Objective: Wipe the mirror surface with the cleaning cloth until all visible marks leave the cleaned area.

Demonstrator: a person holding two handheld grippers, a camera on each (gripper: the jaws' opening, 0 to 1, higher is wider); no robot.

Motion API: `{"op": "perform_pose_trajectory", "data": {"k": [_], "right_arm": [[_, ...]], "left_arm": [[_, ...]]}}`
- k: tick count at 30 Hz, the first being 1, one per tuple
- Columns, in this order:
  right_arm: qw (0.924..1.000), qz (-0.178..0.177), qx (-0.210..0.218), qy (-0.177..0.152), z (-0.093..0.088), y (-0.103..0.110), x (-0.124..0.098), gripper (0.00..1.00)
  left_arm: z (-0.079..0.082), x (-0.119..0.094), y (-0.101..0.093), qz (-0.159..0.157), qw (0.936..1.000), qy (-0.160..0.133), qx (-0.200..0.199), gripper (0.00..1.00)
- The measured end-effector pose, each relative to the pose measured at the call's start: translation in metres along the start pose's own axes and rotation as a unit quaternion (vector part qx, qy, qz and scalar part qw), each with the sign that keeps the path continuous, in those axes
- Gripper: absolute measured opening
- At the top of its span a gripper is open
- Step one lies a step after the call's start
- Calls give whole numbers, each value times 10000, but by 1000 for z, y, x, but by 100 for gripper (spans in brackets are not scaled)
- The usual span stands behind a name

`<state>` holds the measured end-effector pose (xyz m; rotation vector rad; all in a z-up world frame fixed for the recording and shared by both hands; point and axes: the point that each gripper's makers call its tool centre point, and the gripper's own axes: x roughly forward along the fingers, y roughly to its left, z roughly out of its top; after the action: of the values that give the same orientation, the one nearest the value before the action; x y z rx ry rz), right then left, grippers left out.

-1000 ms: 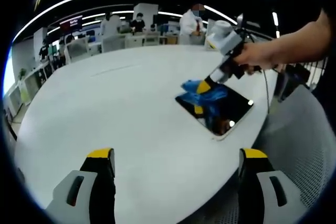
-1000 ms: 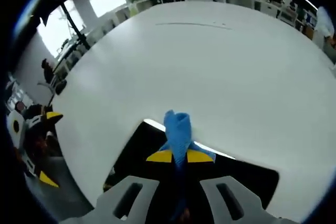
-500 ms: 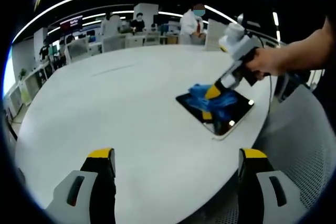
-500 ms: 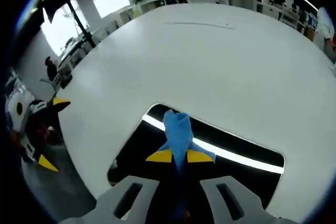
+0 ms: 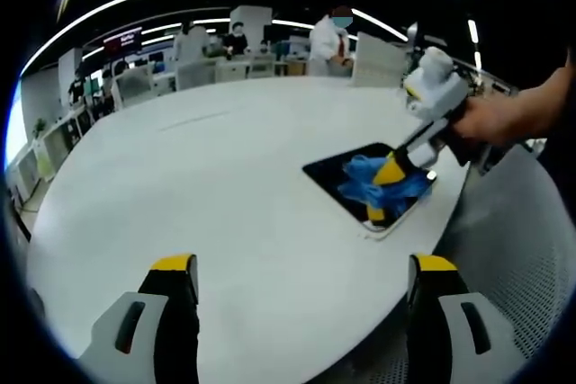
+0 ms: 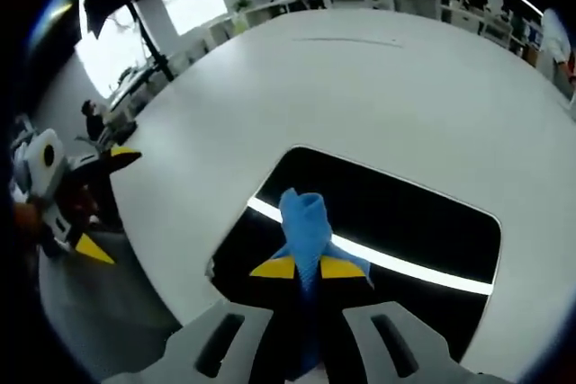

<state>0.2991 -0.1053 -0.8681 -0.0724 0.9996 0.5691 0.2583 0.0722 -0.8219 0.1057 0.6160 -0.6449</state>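
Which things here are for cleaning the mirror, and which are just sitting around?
For the job:
- mirror, flat on the white table
- blue cleaning cloth, pinched in the right gripper and pressed on the mirror

Just around:
- left gripper, open, holding nothing
- desks and chairs behind
- people behind

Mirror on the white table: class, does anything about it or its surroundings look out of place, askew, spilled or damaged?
Nothing looks spilled or broken. The mirror lies flat, turned at an angle, near the white table edge. The right hand-held gripper presses a bunched blue cleaning cloth onto it. The left hand-held gripper is open above the table.
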Motion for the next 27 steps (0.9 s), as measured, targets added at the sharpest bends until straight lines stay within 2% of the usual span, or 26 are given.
{"op": "perform_pose_trajectory", "data": {"k": [11, 14, 18, 27], "right_arm": [[9997, 211, 83, 9, -20, 14, -10, 2], [9993, 292, 218, 28, -26, 18, -13, 2], [9990, 362, 216, -160, -32, 23, -17, 2], [9989, 418, 181, -101, -31, 25, -16, 2]], "left_arm": [[0, 0, 0, -5, 10000, 0, 5, 97], [0, 0, 0, -5, 10000, 9, 7, 97], [-1, 0, 0, 3, 10000, 12, 5, 96], [-1, 0, -1, -18, 10000, 37, 32, 96]]}}
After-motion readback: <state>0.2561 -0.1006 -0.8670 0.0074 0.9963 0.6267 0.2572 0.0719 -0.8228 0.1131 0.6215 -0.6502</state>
